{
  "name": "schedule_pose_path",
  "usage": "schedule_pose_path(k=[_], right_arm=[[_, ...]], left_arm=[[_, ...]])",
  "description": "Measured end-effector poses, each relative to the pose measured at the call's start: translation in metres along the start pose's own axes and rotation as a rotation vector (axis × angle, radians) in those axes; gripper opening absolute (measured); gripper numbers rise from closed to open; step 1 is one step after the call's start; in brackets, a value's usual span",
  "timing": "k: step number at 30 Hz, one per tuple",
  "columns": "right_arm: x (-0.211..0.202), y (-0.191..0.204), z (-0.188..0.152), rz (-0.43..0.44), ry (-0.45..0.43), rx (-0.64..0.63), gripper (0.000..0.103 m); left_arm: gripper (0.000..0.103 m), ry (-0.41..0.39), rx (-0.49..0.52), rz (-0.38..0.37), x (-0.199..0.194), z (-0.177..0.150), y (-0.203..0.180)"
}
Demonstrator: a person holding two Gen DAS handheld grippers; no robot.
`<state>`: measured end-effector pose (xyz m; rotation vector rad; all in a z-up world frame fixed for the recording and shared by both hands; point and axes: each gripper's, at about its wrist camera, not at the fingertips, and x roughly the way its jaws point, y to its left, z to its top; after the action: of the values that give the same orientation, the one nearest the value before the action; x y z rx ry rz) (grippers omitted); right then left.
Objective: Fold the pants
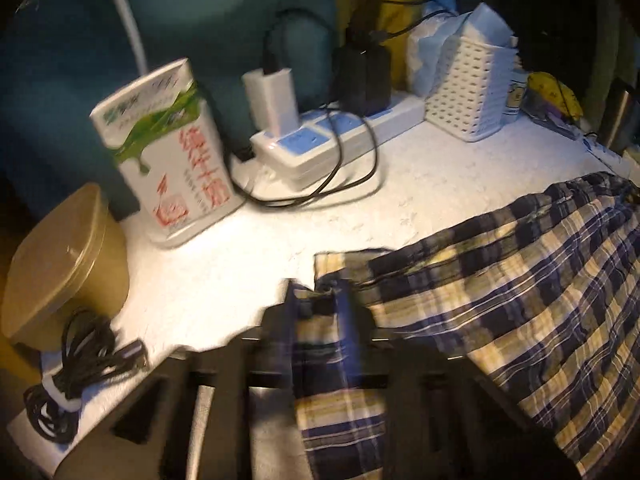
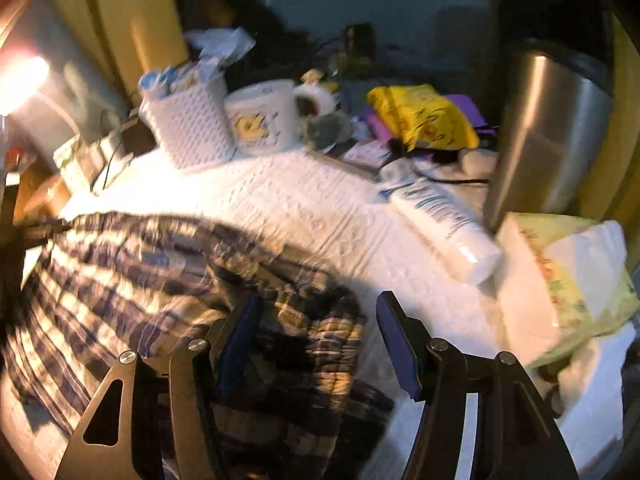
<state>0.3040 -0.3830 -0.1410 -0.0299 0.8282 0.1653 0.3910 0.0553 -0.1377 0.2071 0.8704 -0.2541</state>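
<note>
Left tongs (image 1: 320,300) are pinched on a hem corner of the plaid pants (image 1: 520,300), which are spread on the white table (image 1: 240,272). Right tongs (image 2: 316,320) are parted around bunched cloth, ungripped. Light, limp fabric is best taken at hems.

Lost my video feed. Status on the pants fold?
Left gripper shut on plaid pants. Right gripper open, cloth between its jaws. Tube and tissue pack lie close right.
</note>
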Motion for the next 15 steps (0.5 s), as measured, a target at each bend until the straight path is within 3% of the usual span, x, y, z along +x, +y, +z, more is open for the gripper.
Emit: schedule_pose_path(k=[3, 15], right_arm=[[0.003, 0.009, -0.004, -0.038, -0.001, -0.042, 0.026], [-0.037, 0.008, 0.000, -0.115, -0.098, -0.020, 0.023]], left_arm=[[0.008, -0.026, 0.030, 0.010, -0.004, 0.005, -0.006], [0.007, -0.080, 0.052, -0.002, -0.008, 0.032, -0.011]])
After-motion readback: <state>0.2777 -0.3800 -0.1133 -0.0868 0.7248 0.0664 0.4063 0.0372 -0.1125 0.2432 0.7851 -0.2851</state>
